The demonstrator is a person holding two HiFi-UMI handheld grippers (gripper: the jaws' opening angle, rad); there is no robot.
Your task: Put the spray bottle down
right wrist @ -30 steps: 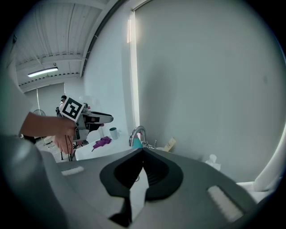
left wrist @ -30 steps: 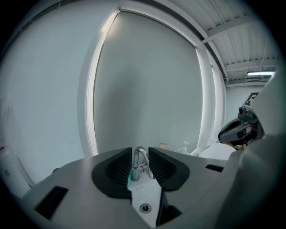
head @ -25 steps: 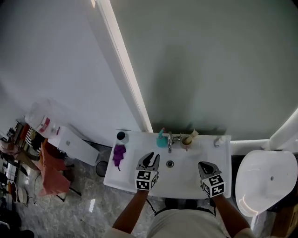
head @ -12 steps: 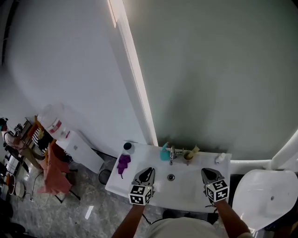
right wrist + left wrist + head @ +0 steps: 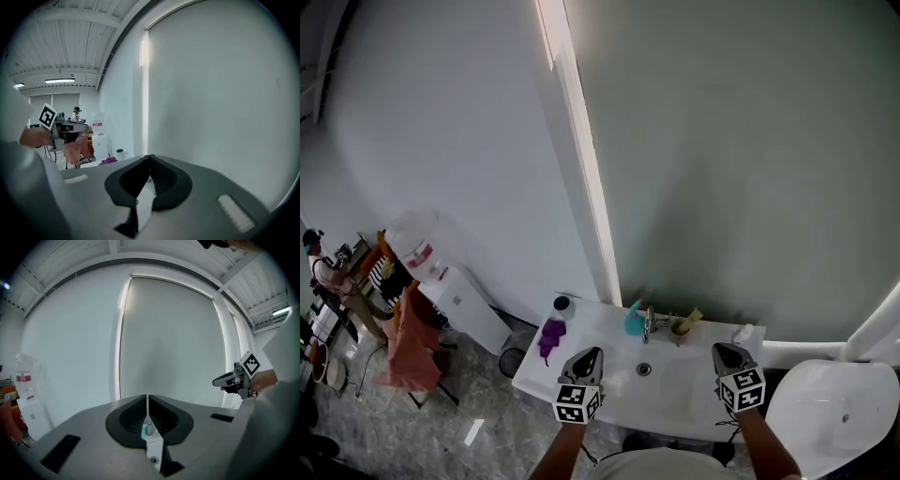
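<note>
The left gripper (image 5: 587, 360) is closing its jaws to a thin slit with nothing between them. The right gripper (image 5: 727, 354) has its jaws together and is also empty. Both hang over the white sink (image 5: 675, 405). Beyond them the teal spray bottle (image 5: 634, 322) stands upright on the back ledge, just beside the faucet (image 5: 649, 324) and apart from both grippers. A careless forward sweep of the left gripper could tip it into the basin.

Holding left gripper (image 5: 587, 358) out ahead, jaws closing to a thin slit, nothing between. Holding right gripper (image 5: 725, 352) alongside, well apart, jaws together, empty. Both tipped slightly downward, forearms (image 5: 560, 448) reaching forward.
</note>
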